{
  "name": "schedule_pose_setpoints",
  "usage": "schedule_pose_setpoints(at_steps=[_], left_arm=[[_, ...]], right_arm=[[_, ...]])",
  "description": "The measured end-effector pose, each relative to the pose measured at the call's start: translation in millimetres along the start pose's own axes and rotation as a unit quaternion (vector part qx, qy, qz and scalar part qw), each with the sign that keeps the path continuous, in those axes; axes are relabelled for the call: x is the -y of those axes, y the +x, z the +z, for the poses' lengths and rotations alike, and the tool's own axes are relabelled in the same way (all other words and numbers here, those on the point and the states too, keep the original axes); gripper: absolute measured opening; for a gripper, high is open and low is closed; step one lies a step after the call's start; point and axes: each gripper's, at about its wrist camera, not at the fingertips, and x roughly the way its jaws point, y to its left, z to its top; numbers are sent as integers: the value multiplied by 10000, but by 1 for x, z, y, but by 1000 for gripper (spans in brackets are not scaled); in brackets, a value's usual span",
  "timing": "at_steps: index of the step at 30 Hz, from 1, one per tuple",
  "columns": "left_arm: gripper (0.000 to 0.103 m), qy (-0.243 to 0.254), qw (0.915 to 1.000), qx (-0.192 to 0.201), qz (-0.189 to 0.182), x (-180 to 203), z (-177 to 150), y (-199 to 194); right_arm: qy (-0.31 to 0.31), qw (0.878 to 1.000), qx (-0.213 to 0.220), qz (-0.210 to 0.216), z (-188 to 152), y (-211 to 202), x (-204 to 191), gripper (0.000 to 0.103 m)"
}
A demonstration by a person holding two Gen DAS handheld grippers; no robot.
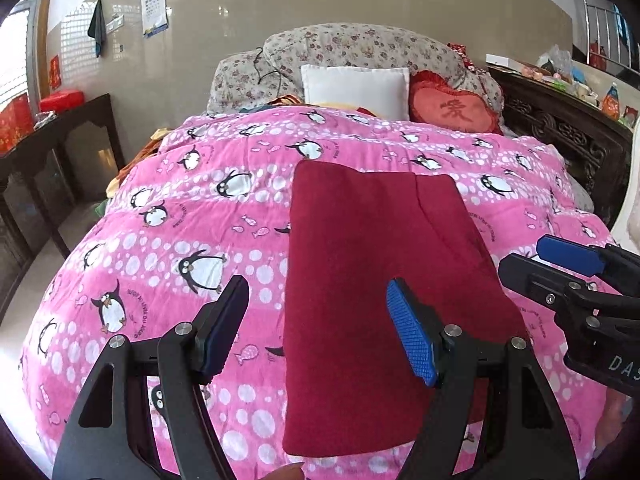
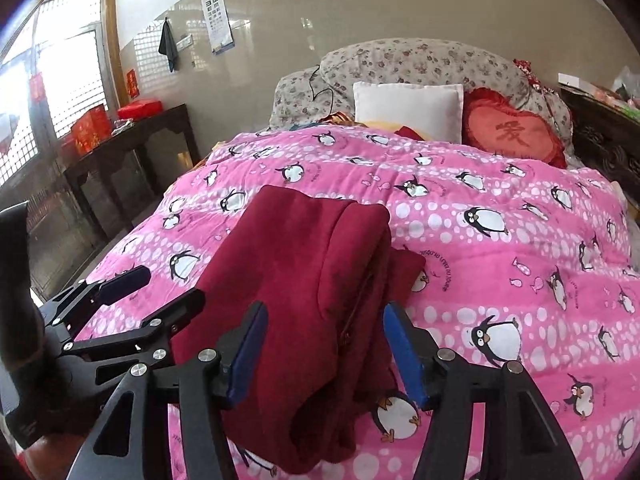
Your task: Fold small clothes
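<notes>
A dark red garment (image 1: 380, 280) lies folded lengthwise in a long strip on the pink penguin quilt (image 1: 180, 216). My left gripper (image 1: 316, 332) is open over its near left edge, holding nothing. My right gripper (image 2: 324, 356) is open, its jaws either side of the garment's (image 2: 304, 280) near right edge, which is bunched and layered there. The right gripper also shows at the right of the left wrist view (image 1: 568, 264), and the left gripper at the left of the right wrist view (image 2: 156, 288).
The quilt covers a bed with a white pillow (image 1: 356, 88), a red heart cushion (image 1: 456, 112) and a floral bolster (image 1: 352, 48) at its head. A dark side table (image 1: 60, 148) stands to the left. A carved dark cabinet (image 1: 568, 132) stands to the right.
</notes>
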Motion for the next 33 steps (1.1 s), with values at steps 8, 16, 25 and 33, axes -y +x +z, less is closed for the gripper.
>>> schedule_pose_setpoints(at_steps=[8, 16, 25, 33], left_arm=[[72, -9, 10000, -39, 38, -3, -1, 5], [72, -37, 10000, -78, 48, -6, -1, 11], [72, -34, 10000, -71, 54, -7, -1, 12], [72, -41, 10000, -69, 29, -8, -1, 13]], right_arm=[[-25, 9999, -65, 76, 0, 9, -4, 60], [72, 9999, -115, 104, 1, 13, -1, 60], [33, 9997, -157, 191, 3, 20, -7, 61], [-2, 9996, -201, 206, 3, 24, -11, 61]])
